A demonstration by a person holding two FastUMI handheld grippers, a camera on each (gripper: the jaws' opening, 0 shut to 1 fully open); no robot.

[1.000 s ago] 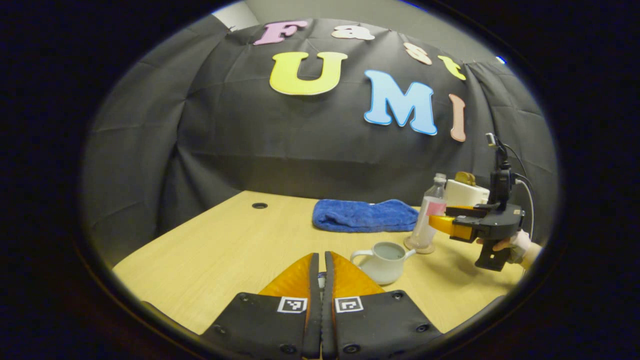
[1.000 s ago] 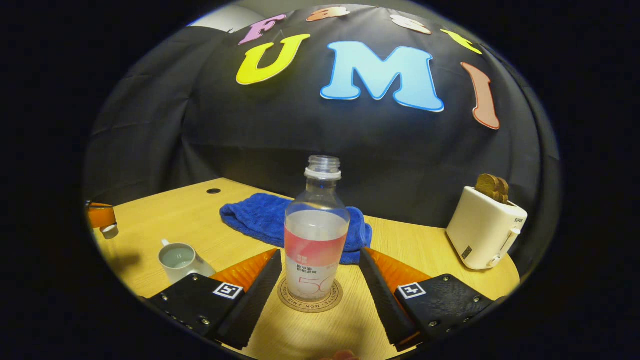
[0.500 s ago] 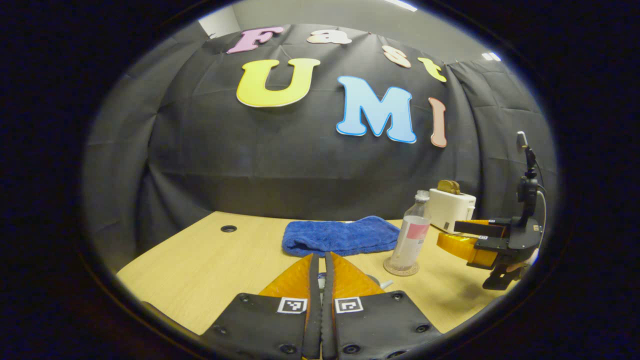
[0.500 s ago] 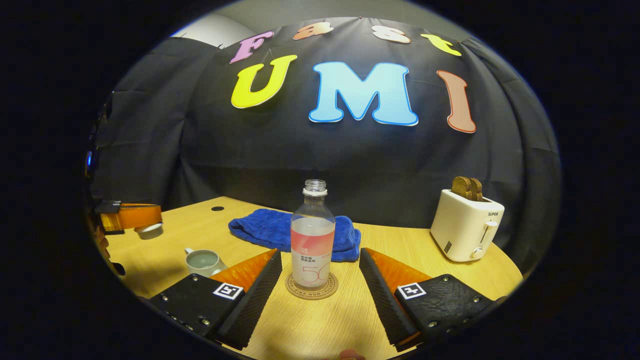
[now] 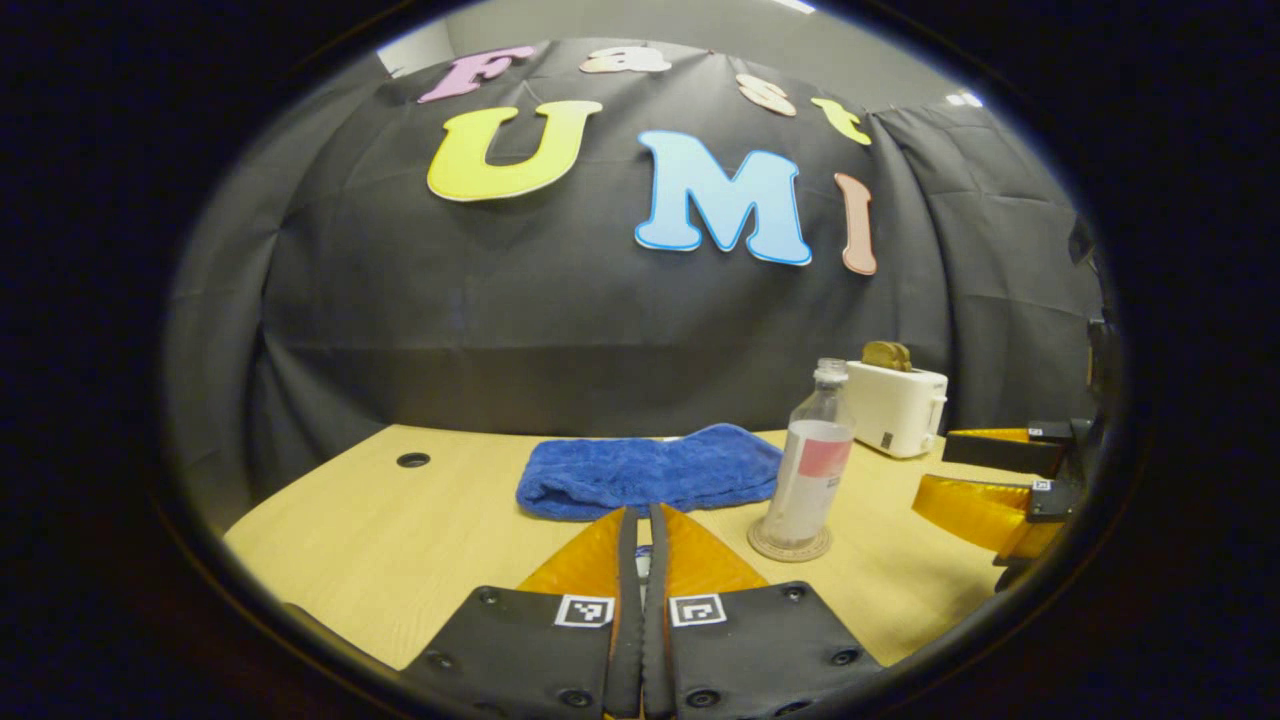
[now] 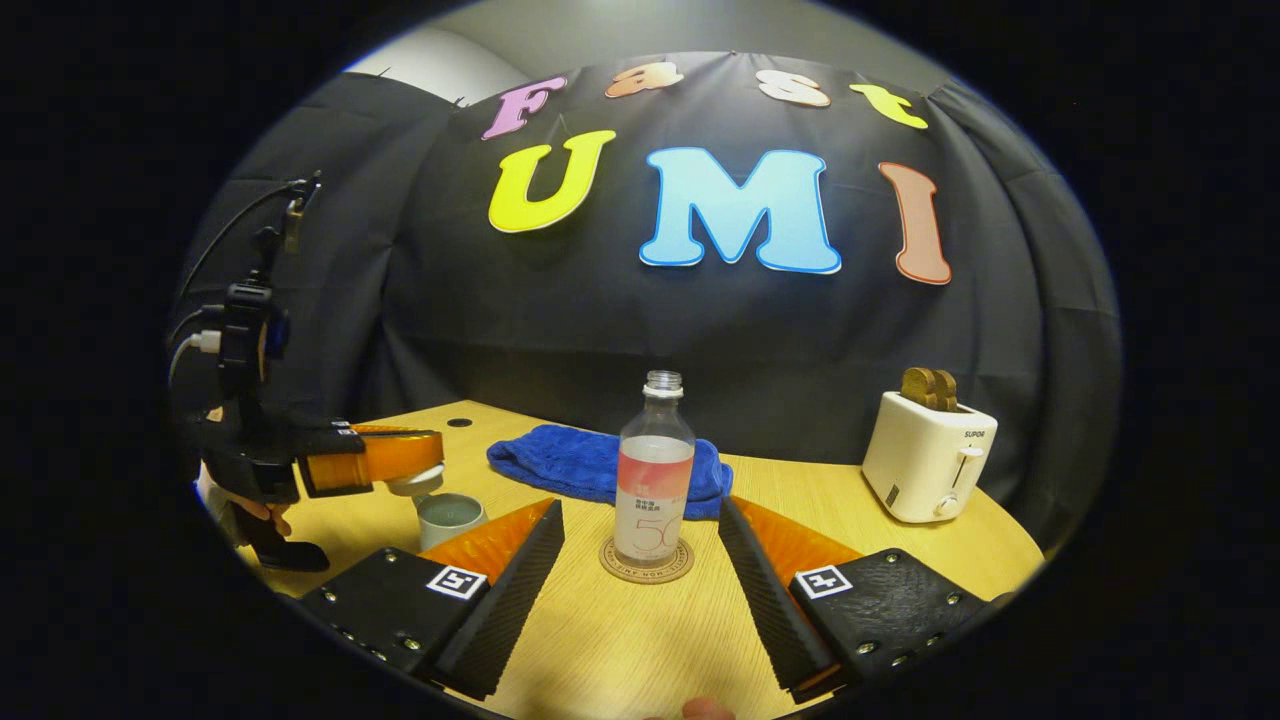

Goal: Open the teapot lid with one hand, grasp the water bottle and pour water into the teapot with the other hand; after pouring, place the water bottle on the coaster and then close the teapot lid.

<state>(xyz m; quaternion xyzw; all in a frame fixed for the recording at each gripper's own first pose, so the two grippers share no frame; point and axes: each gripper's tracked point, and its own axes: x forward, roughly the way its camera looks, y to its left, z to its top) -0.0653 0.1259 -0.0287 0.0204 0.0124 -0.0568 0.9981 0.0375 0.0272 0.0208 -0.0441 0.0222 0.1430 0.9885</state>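
Note:
The clear water bottle (image 6: 654, 478) stands upright on the round coaster (image 6: 647, 568), its cap off and water in it. My right gripper (image 6: 640, 508) is open, a finger on each side of the bottle and short of it, touching nothing. At the left, my left gripper (image 6: 430, 455) is shut on the white teapot lid (image 6: 415, 483), just over the open white teapot (image 6: 452, 518). In the left gripper view my left gripper (image 5: 640, 512) is shut, with the bottle (image 5: 810, 465) and coaster (image 5: 790, 545) to the right and my right gripper (image 5: 935, 470) open beyond them.
A blue towel (image 6: 600, 470) lies behind the bottle. A white toaster (image 6: 928, 468) with bread in it stands at the back right. A cable hole (image 5: 412, 460) sits in the wooden table (image 5: 400, 560) at the far left. A hand (image 6: 262, 512) holds the left gripper.
The right gripper has drawn back from the bottle, which stays on the coaster. The left gripper has carried the lid across to just over the teapot.

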